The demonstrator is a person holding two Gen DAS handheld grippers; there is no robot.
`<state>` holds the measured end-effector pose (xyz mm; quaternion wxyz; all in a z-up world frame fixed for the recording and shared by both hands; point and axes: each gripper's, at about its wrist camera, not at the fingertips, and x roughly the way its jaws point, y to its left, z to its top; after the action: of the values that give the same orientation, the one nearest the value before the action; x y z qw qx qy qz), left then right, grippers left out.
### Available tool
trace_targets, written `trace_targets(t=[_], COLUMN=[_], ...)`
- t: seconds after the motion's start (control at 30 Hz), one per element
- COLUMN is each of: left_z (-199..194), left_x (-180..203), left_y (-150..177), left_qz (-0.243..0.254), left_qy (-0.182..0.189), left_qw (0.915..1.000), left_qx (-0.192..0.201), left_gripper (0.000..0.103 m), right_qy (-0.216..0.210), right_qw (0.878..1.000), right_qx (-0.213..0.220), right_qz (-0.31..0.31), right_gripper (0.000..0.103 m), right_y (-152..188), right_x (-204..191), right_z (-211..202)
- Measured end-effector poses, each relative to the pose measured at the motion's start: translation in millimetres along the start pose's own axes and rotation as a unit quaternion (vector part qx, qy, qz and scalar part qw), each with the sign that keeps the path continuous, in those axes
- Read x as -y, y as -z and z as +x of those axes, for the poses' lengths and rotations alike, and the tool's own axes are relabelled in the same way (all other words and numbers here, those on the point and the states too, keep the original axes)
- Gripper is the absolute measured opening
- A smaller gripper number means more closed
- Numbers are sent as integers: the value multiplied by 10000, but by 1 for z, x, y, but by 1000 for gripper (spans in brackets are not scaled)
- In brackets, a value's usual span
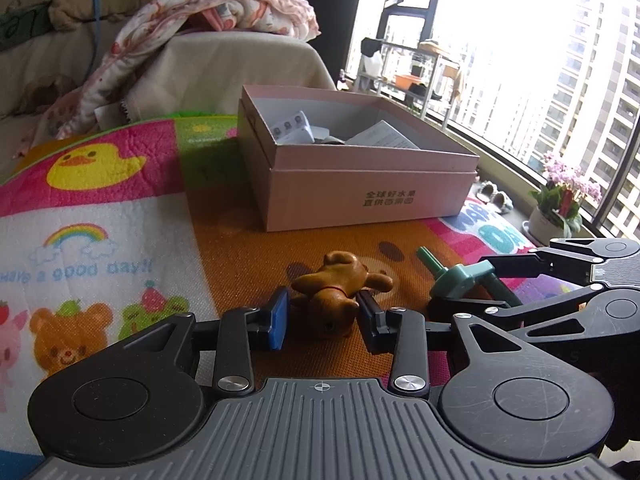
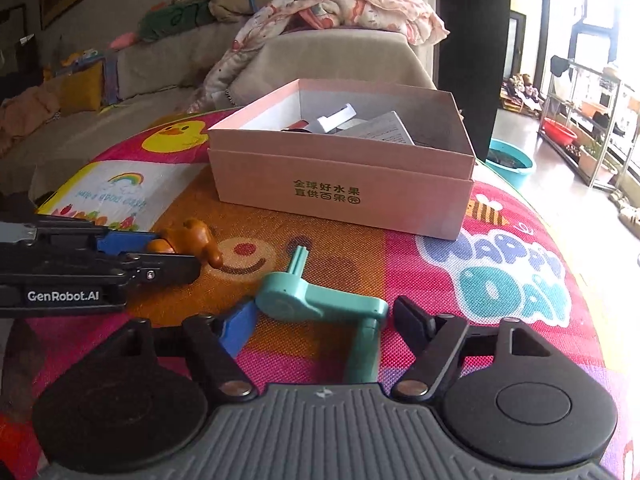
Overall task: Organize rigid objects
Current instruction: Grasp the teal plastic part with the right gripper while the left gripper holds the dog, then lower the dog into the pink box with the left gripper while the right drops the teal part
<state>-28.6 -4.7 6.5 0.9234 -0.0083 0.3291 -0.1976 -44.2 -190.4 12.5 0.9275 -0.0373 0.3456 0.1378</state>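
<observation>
left gripper (image 1: 323, 314) fingers straddle brown bear (image 1: 338, 284) | teal tool (image 1: 460, 280) beside | pink box (image 1: 360, 192) behind

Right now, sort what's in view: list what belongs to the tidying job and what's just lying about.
Job: brown bear between the open left gripper fingers; teal handle between the open right gripper fingers; pink box.

Lying about: blanket, sofa, flower pot, play mat.
</observation>
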Motion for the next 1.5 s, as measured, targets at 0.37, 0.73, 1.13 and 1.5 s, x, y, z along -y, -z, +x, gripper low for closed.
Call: trace_targets(t=[0.37, 0.73, 1.13, 1.5], left_z=[10, 23, 18, 14], left_x=[5, 1, 7, 11], left_y=[-10, -20, -9, -4], left_qz=[593, 868, 1135, 1195], left_qy=[4, 235, 112, 74], left_qw=[9980, 9953, 9935, 9928], left_qx=[-195, -357, -63, -28], left_gripper=[43, 43, 43, 43], right_qy=[-62, -67, -36, -30], right_qw=[10000, 10000, 10000, 10000], right_qx=[-4, 2, 70, 73], right_qz=[-73, -56, 20, 14], right_gripper=[75, 77, 72, 71], right_y=[0, 1, 3, 3], right_x=[-2, -2, 1, 1], right_z=[0, 1, -1, -2])
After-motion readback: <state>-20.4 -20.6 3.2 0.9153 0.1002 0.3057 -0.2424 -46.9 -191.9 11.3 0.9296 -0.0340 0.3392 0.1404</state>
